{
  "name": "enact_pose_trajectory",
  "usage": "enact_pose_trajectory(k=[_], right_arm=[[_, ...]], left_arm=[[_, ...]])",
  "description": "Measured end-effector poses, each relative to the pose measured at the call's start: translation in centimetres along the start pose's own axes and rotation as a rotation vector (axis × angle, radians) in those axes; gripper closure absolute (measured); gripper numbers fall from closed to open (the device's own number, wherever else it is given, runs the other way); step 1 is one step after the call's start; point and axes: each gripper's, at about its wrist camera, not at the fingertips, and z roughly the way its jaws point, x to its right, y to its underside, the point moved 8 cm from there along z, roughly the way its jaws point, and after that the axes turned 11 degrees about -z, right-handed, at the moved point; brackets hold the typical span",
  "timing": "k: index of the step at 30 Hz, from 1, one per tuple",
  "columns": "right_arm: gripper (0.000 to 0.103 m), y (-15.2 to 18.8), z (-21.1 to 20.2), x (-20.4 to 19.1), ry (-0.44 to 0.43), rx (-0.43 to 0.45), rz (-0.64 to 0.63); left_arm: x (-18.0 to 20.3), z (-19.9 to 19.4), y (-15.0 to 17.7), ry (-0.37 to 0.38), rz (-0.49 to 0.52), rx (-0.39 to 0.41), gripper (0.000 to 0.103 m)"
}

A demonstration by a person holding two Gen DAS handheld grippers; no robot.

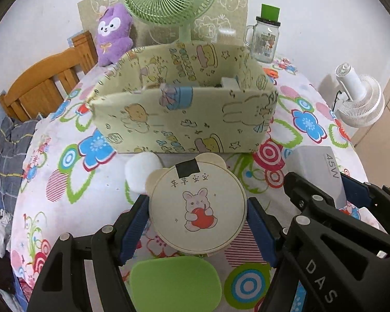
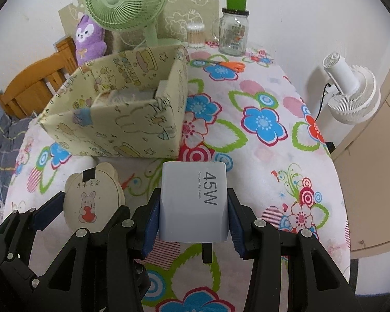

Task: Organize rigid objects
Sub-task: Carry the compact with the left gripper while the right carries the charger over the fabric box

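The table [image 2: 286,156], round-edged and draped in a thin cotton cloth printed with bright flowers and targets, carries everything, and the relation that matters on it is simple: the open fabric storage box [image 1: 184,119] sits toward the table's middle, directly beyond both pairs of fingers, so whatever is held needs to go up and forward over its near wall. That wall is soft, pale yellow cartoon-printed cloth over a stiffener, bowed slightly and leaning, and something pale already lies inside by the right end. It will probably give if bumped rather than resist. The right gripper [image 2: 193,208] is clamped on the white charger block [image 2: 192,202], a hard, smooth, glossy plastic cuboid marked 45W, with its long axis pointing toward the box's right near corner; the blue pads press its two side faces. The left gripper [image 1: 197,215] is clamped on the round cream case [image 1: 197,205], a flat matte disc with two small bear ears, a rabbit-and-apple picture and a square of black tape, gripped across its width. Both loads sit just short of the box, the case facing the middle of its near wall. Near the table's front edge a lime-green rounded lid [image 1: 174,283] with a satin finish lies flat below the case, and a fluffy white pad [image 1: 140,169] rests against the box's foot.
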Motion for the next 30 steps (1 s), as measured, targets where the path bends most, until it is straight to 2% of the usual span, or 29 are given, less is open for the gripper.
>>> enact_pose_trajectory(k=[6, 21, 30], right_arm=[[0.053, -0.5, -1.6, -0.7, -0.003, -0.002, -0.018], [0.053, -2.6, -6.5, -1.3, 0.008, 0.063, -0.007], [0.053, -4.4, -8.8, -1.7, 0.004, 0.101, -0.012]], left_arm=[[-0.6, -1.6, -0.3, -0.003, -0.004, -0.007, 0.027], [-0.9, -6.3, -2.4, 0.008, 0.009, 0.053, 0.027], [-1.4, -8.4, -3.9, 0.011, -0.016, 0.075, 0.027]])
